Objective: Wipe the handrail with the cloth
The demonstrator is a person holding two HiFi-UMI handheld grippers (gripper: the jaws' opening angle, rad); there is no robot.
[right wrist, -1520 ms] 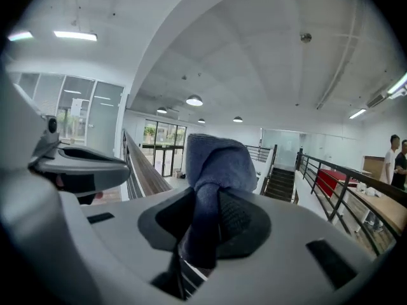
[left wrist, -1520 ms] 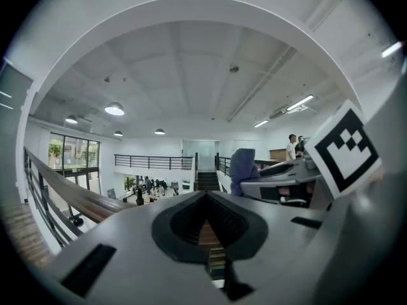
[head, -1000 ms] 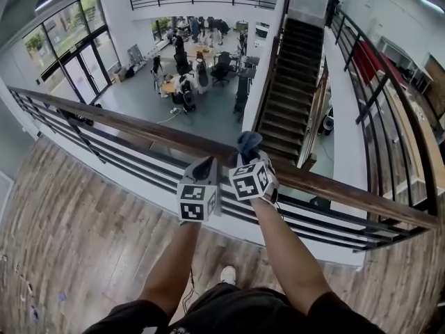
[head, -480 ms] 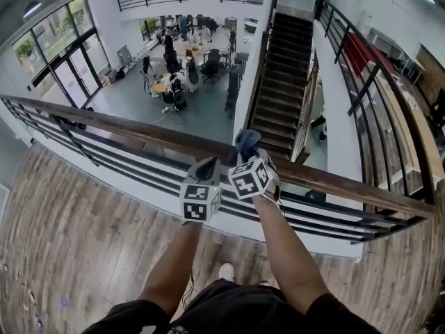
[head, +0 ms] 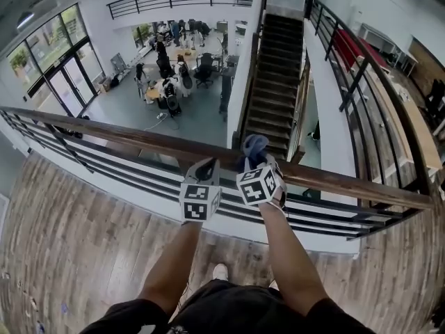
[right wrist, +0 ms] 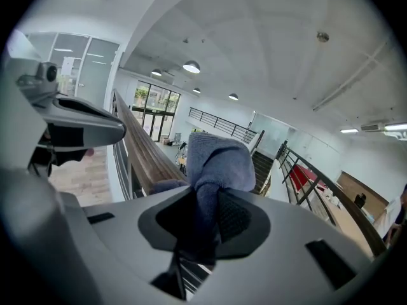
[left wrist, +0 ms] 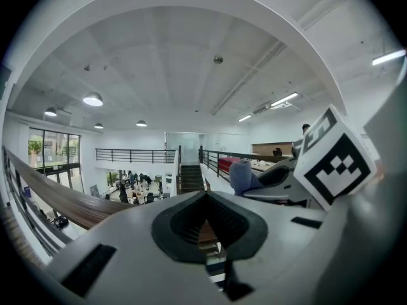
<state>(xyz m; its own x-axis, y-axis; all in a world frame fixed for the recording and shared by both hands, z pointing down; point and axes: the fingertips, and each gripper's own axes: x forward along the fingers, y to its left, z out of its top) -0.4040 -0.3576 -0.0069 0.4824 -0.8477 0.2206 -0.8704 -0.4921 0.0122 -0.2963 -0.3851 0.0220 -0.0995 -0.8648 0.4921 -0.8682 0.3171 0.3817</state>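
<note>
The wooden handrail (head: 104,132) runs from far left to right above black bars. The left gripper (head: 206,164) hangs at its near side, fingers pressed together on nothing. Just right of it, the right gripper (head: 254,161) has its fingers pinching the blue cloth (head: 254,145), which is bunched over the handrail; contact with the wood cannot be told.
</note>
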